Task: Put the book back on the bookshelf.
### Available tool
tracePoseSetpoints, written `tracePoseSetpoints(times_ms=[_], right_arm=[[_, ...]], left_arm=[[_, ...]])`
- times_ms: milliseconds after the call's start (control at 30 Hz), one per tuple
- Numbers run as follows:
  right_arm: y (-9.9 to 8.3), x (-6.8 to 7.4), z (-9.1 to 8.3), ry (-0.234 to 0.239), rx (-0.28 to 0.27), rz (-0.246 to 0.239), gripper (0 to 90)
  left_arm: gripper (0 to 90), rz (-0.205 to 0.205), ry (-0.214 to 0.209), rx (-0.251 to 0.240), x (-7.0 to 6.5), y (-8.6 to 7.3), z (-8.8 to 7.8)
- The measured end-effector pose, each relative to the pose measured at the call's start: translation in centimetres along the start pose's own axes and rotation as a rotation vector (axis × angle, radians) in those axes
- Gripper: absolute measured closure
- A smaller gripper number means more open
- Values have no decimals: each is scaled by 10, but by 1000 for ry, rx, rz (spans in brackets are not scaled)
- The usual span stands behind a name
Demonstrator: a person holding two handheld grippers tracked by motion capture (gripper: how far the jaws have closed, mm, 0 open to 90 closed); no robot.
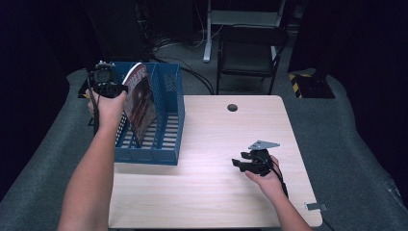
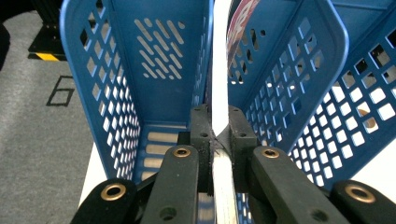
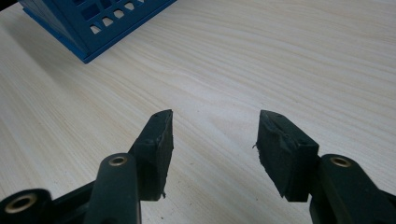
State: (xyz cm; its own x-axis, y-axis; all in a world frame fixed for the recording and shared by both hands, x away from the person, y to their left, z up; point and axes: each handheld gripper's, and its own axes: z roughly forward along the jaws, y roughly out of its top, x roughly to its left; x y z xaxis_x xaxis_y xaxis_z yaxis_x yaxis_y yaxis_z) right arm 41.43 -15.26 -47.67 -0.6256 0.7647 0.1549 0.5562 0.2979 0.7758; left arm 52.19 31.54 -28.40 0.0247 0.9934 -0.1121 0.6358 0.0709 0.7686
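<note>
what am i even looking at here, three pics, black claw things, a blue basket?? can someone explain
No robot here: a person holds a two-jaw grasping tool in each hand. The high view looks down on a pale wooden table from above the person. The other two pictures come from cameras riding on each tool, looking along its black jaws.

On the table stands a blue perforated file rack with upright dividers. The left tool is shut on the edge of a magazine, which stands tilted in one of the rack's slots.

The right tool rests low over the bare table, jaws apart, holding nothing.

Behind the table there is a dark folding chair.
</note>
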Motion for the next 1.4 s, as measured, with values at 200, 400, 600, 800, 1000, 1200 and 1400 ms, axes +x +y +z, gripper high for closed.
tracePoseSetpoints(times_ms=[200, 400, 600, 800, 1000, 1200, 1400], right_arm=[[0, -1, -1, -1, -9, 1, 457], [0, -1, -1, -1, -8, -1, 457], [0, 0, -1, 1, -8, 4, 457], [0, 0, 0, -6, -8, 7, 457], [0, -1, 0, -6, -7, 6, 457], [0, -1, 1, -3, 0, -1, 457], [0, -1, 1, -6, 0, -1, 457]], left_arm=[[841, 21, 16, -13, -1, -6, 5], [836, 22, 10, -27, 1, -12, 6], [751, 28, -9, -12, 3, -15, 8], [597, 8, -46, -20, 9, -17, 7], [477, 14, -72, -38, 10, -18, 4], [423, 20, -99, -21, 9, -20, 4], [398, 19, -96, -9, 9, -20, 3]])
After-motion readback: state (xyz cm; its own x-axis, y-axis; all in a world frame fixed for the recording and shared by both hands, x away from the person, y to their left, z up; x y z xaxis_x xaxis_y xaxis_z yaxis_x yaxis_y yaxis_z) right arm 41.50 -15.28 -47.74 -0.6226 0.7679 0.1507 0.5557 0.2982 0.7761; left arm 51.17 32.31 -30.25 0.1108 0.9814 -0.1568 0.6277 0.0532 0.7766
